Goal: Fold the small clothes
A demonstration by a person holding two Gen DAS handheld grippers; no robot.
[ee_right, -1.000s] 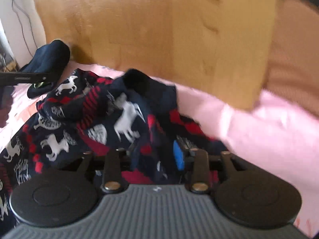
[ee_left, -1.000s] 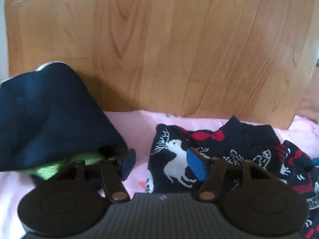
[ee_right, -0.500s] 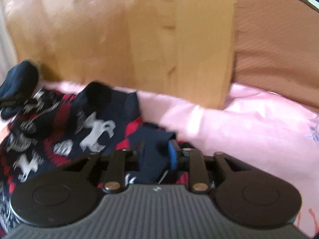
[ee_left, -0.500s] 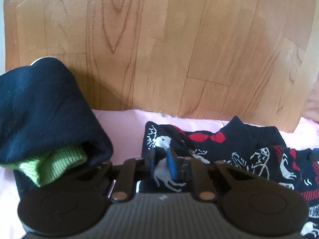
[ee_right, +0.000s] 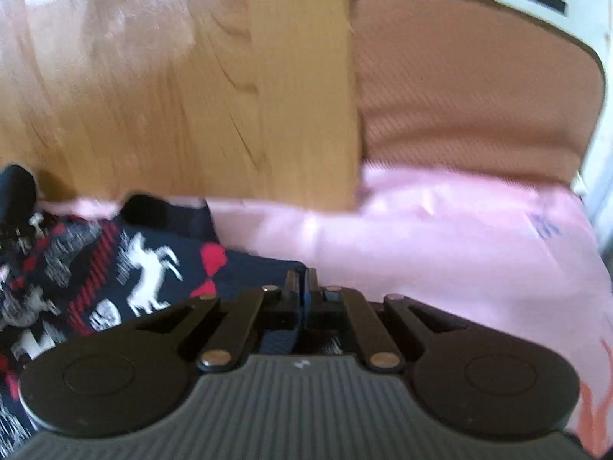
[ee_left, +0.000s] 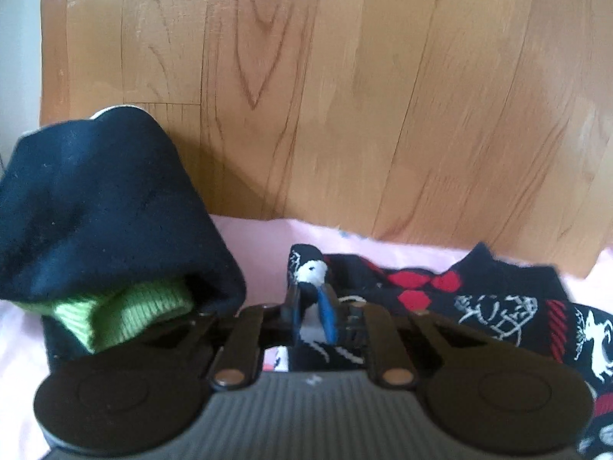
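A navy garment with red shapes and white deer (ee_left: 479,306) lies spread on the pink sheet (ee_left: 260,245). My left gripper (ee_left: 311,299) pinches its raised left corner between the blue pads; the jaws are opening very slightly with the fabric still pressed between them. In the right wrist view the same garment (ee_right: 145,268) lies to the left, and my right gripper (ee_right: 302,283) is shut on its plain navy right edge, low against the sheet (ee_right: 440,249).
A rolled navy garment with a green cuff (ee_left: 95,211) sits just left of the left gripper. A wooden board (ee_left: 345,96) stands upright behind the clothes. A brown cushioned back (ee_right: 479,84) rises to the right of the board (ee_right: 172,96).
Both grippers went from open to closed on the patterned garment. The left took its left corner. The right dropped lower and clamped the navy right edge.
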